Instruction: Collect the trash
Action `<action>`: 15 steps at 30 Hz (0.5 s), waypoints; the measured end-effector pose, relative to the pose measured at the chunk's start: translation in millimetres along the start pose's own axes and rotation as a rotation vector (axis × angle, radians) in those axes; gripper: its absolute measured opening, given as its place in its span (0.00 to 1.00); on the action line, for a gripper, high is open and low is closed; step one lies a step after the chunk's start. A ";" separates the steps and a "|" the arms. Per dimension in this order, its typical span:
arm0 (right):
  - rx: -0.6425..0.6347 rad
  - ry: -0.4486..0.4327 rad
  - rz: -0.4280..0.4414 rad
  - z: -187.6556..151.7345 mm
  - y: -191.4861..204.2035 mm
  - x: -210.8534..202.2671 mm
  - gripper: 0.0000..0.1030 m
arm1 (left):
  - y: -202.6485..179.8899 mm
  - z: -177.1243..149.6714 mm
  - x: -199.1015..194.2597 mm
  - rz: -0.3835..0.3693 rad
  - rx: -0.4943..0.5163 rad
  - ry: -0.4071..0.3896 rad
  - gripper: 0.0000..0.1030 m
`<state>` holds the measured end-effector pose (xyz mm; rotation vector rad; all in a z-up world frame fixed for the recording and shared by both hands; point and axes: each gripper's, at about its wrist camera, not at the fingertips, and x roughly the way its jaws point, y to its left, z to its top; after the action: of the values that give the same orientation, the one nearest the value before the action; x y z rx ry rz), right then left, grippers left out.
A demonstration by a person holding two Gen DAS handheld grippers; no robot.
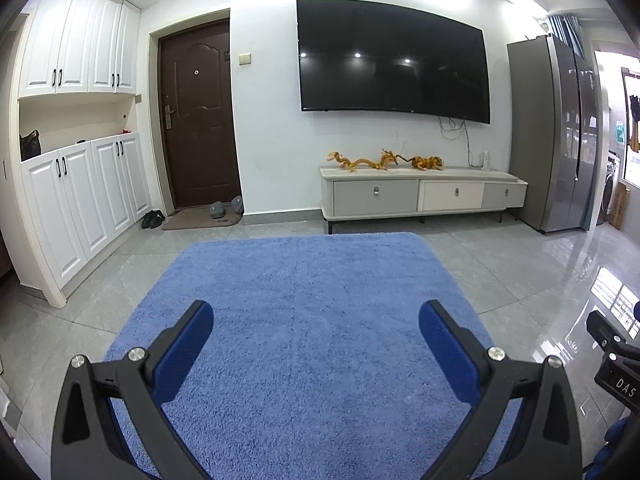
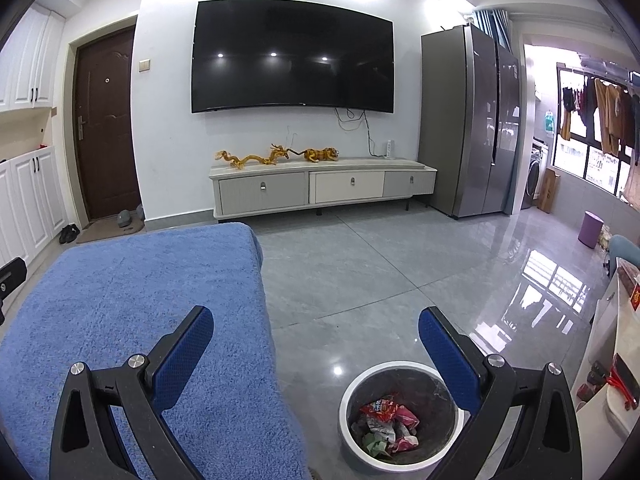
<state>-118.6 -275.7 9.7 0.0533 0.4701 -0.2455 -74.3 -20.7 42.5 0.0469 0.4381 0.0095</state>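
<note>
A white-rimmed round trash bin (image 2: 348,432) stands on the grey tiled floor at the lower right of the right wrist view, just right of the blue rug (image 2: 132,320). Inside it lie crumpled wrappers (image 2: 386,424), red, white and green. My right gripper (image 2: 316,328) is open and empty, held above the rug's edge and the bin. My left gripper (image 1: 316,328) is open and empty above the blue rug (image 1: 312,300). No loose trash shows on the rug in either view. The right gripper's body (image 1: 614,360) shows at the right edge of the left wrist view.
A low TV cabinet (image 2: 324,190) with dragon figurines stands under a wall TV (image 2: 292,58). A grey fridge (image 2: 468,120) is at the right, a brown door (image 1: 196,120) and white cupboards (image 1: 80,200) at the left. A purple stool (image 2: 591,229) and a white table (image 2: 616,360) are far right.
</note>
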 end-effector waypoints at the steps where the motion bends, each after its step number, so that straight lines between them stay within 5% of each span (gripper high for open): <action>1: 0.000 0.002 -0.003 -0.3 -0.9 0.8 1.00 | 0.1 0.5 1.7 -0.001 -0.001 0.005 1.00; 15: -0.011 -0.020 -0.068 4.1 -11.3 -1.2 1.00 | -21.4 3.4 17.0 -0.060 0.010 0.014 1.00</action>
<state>-120.6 -286.8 13.9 0.0240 0.4542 -0.3094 -57.5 -41.8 37.3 0.0434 0.4538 -0.0514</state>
